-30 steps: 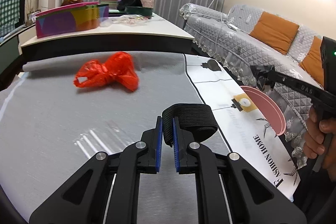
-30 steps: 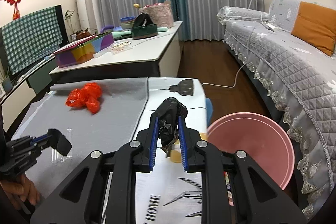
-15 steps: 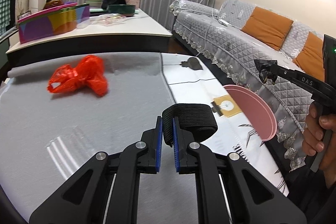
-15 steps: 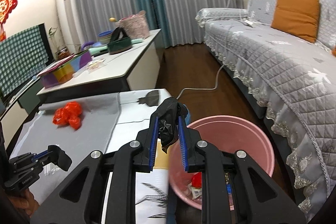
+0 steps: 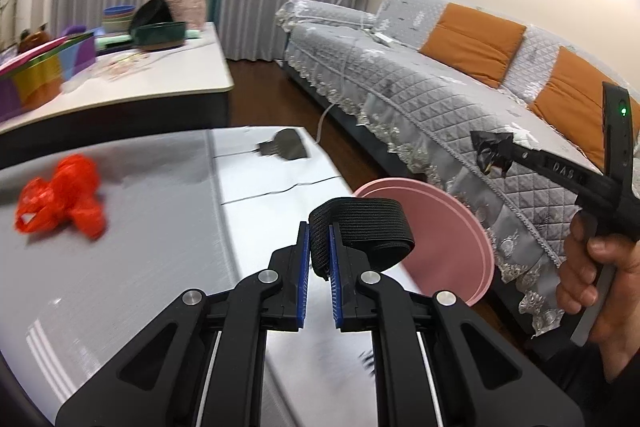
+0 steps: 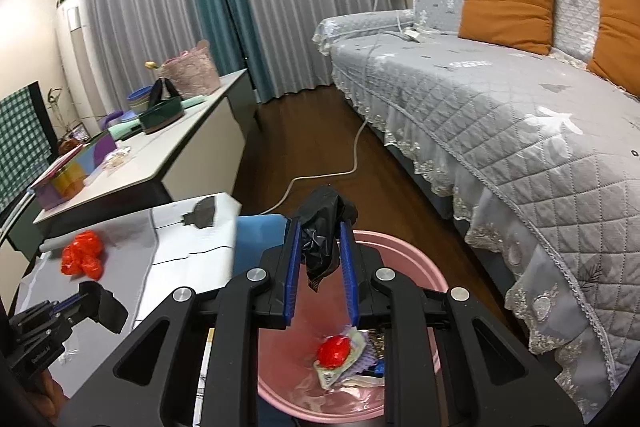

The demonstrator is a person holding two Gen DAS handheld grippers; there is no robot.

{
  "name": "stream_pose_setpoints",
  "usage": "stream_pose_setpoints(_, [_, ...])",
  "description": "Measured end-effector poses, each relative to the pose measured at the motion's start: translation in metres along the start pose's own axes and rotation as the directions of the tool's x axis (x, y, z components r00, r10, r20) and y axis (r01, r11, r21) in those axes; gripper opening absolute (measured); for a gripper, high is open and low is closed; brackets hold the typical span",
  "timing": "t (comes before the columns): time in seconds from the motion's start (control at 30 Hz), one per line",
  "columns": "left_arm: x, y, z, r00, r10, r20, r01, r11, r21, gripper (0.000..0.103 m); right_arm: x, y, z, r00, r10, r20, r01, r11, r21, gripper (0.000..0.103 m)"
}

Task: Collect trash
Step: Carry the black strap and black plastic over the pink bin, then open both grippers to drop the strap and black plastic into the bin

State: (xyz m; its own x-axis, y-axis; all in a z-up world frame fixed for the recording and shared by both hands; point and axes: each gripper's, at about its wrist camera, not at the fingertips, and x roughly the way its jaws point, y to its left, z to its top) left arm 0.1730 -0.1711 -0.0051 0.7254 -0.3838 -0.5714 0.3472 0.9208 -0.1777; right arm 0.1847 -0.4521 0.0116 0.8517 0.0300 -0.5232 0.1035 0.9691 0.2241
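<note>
Two pieces of trash are in our hands at once. Our right gripper has its jaws fairly wide, yet a crumpled black plastic bag hangs between the blue pads — whether it is pinched or merely caught on them we cannot tell. It sits directly above the pink bin, which already holds a red ball and wrappers. We judge the bag feather-light, soft and clingy, so it may stick to a pad rather than drop cleanly.

Our left gripper is clamped on a black elastic band, holding one side of the loop on edge while the rest bulges to the right. The band looks limp and light, grippy rather than slippery; that hold seems secure enough. It hovers over the near table edge, just left of the bin.

One red plastic bag lies on the grey table, far left of both tools — we would take it by its knotted middle.
</note>
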Motion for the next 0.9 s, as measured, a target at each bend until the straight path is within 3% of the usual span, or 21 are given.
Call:
stream_pose_setpoints(0.43, [0.065,-0.054,0.022,0.994,-0.097,-0.042,0.099,0.993,0.067,0.009,0.019,-0.024,0.000,0.999,-0.044,-0.021,0.044,0.999,0.006,0.020])
stream_pose_setpoints(0.83, [0.097,-0.064,0.018,0.988,-0.125,-0.087,0.132,0.988,0.084,0.009,0.032,-0.032,-0.006,0.997,-0.054,-0.046,0.055,0.998,0.005,0.021])
stream_pose_setpoints(0.9, [0.100,-0.066,0.018,0.985,-0.138,-0.099,0.147,0.985,0.087,0.012,0.033,-0.032,-0.006,0.997,-0.057,-0.049,0.058,0.998,0.006,0.026])
